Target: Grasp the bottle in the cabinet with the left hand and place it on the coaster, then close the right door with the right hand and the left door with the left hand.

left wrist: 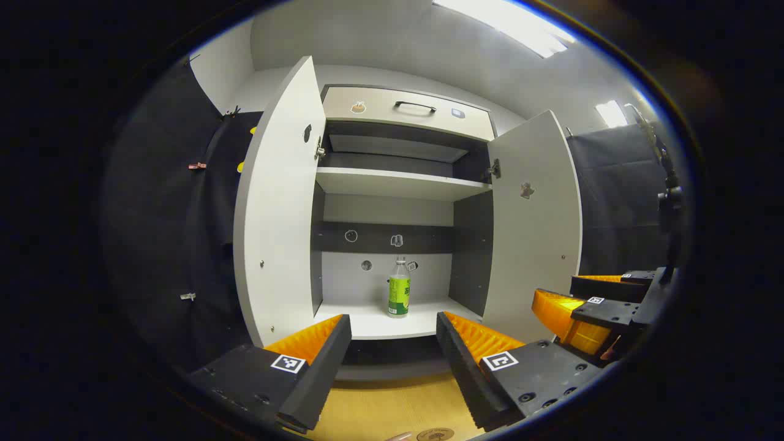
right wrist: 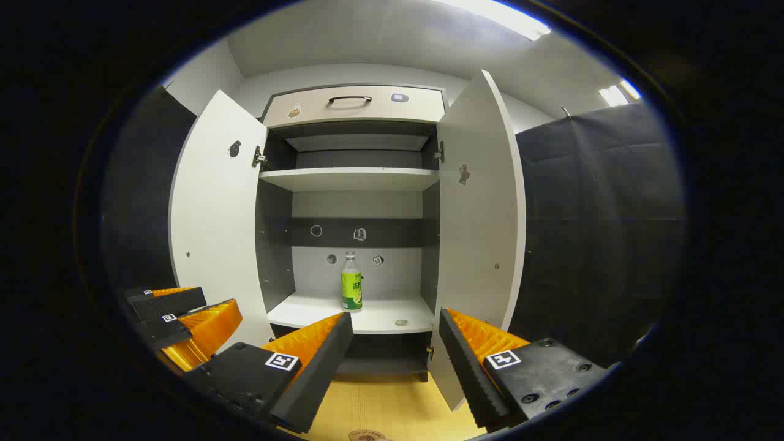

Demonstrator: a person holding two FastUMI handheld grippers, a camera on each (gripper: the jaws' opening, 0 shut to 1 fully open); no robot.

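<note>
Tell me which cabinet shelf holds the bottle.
The lower shelf: the green-labelled bottle stands upright on it, while the upper shelf above carries nothing I can see.

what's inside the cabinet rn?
One bottle stands upright on the lower shelf of the cabinet, with a small round thing lying near it. The upper shelf's top is hidden from this low angle.

A clear bottle [left wrist: 399,289] with a green label and pale cap is seen standing upright on the bottom shelf of the cabinet [left wrist: 392,184], roughly mid-shelf, near the back wall. Both white doors, left door [left wrist: 278,208] and right door [left wrist: 536,214], are swung wide open. A round brown coaster [left wrist: 435,434] is glimpsed on the wooden surface in front of the cabinet.
</note>
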